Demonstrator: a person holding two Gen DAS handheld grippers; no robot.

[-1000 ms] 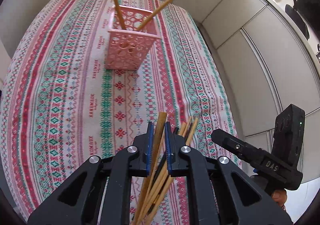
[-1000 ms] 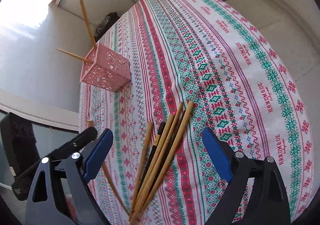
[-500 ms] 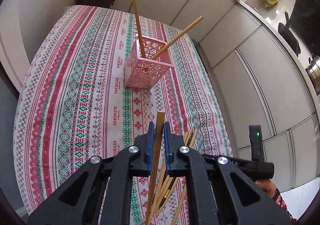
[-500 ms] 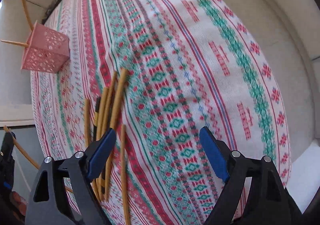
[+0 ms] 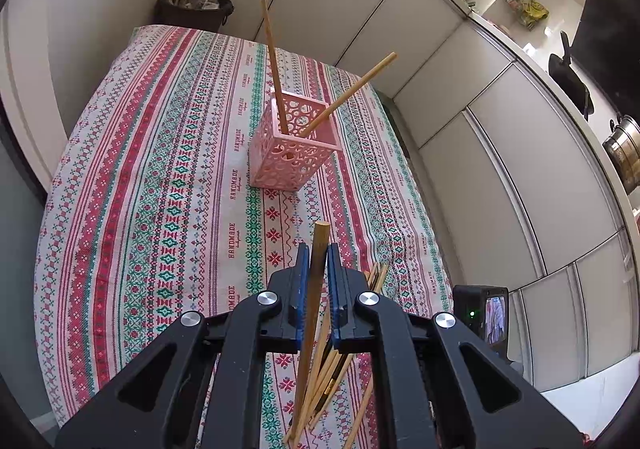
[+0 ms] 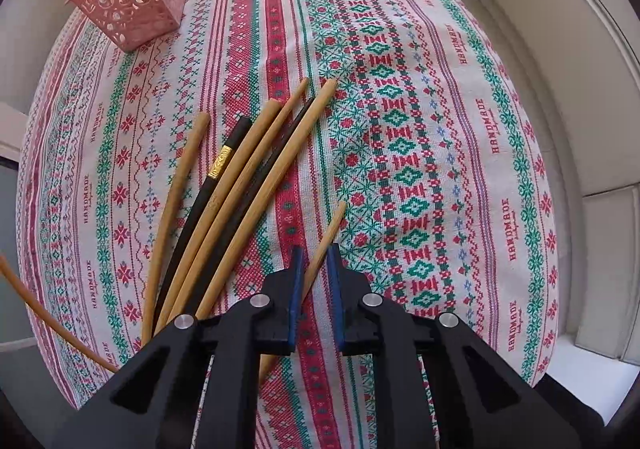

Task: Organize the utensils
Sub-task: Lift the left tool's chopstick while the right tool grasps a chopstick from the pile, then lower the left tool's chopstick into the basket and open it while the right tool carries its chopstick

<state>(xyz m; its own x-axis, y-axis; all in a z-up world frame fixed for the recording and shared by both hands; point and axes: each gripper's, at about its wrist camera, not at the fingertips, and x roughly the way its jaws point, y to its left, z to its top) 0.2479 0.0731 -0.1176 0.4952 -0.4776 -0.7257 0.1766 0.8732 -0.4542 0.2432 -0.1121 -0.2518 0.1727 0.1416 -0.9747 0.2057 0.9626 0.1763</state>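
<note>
A pink perforated holder (image 5: 294,151) stands on the patterned tablecloth with two wooden chopsticks leaning out of it; it also shows in the right wrist view (image 6: 132,5). My left gripper (image 5: 318,253) is shut on a wooden chopstick (image 5: 314,289), held above the table, well short of the holder. Several wooden and black chopsticks (image 6: 240,185) lie in a loose bundle on the cloth. My right gripper (image 6: 316,253) is low over the cloth, its jaws nearly closed around a single wooden chopstick (image 6: 326,239) lying right of the bundle.
The tablecloth (image 5: 160,177) covers the table, with white cabinet doors (image 5: 500,153) along its right side and a dark bin (image 5: 192,11) beyond the far end. The table edge (image 6: 560,241) drops off to the right in the right wrist view.
My left gripper rose and pulled back with its chopstick. My right gripper came down beside the bundle and narrowed from wide open around a single chopstick.
</note>
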